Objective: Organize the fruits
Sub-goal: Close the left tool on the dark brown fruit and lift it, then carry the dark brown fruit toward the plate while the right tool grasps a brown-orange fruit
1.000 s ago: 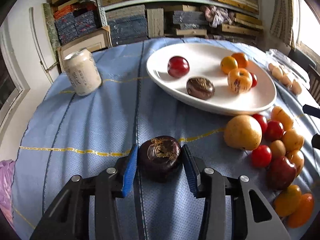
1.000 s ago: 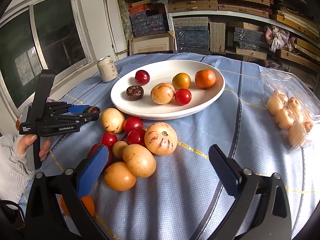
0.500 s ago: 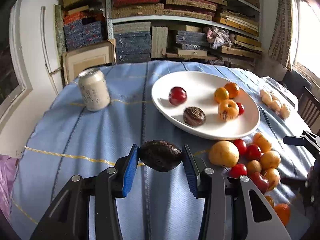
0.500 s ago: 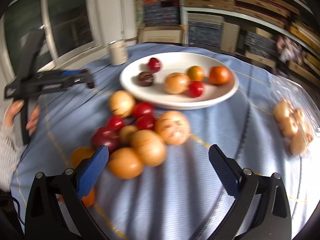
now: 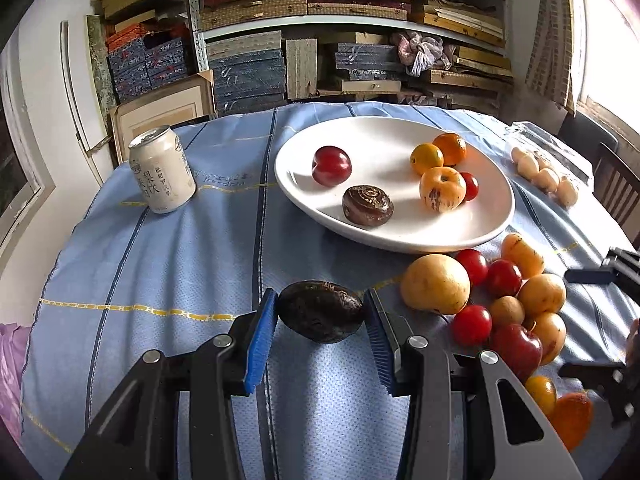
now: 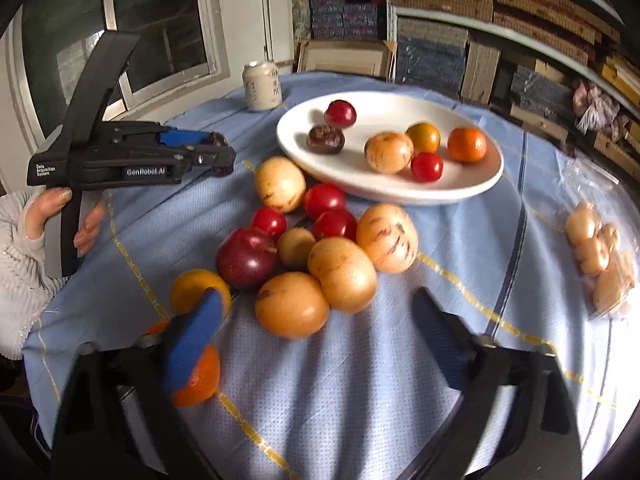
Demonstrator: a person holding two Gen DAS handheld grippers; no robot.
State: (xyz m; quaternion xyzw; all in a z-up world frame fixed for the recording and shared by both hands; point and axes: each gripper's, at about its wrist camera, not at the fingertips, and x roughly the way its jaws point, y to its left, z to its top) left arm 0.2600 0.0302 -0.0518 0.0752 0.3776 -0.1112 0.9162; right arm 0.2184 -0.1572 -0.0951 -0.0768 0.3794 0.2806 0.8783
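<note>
I am pinching the dark wrinkled fruit [image 5: 321, 311] across its middle with the left gripper [image 5: 320, 334], lifted over the near part of the tablecloth [image 5: 160, 264]. It looks light and stiff-shelled, so a gentle squeeze should hold. The white plate [image 5: 492, 224] toward the far right edge has bare room at its near rim. My right gripper [image 6: 316, 328] has just been closing, pressing nothing yet, over the loose fruit pile [image 6: 320, 248].
</note>
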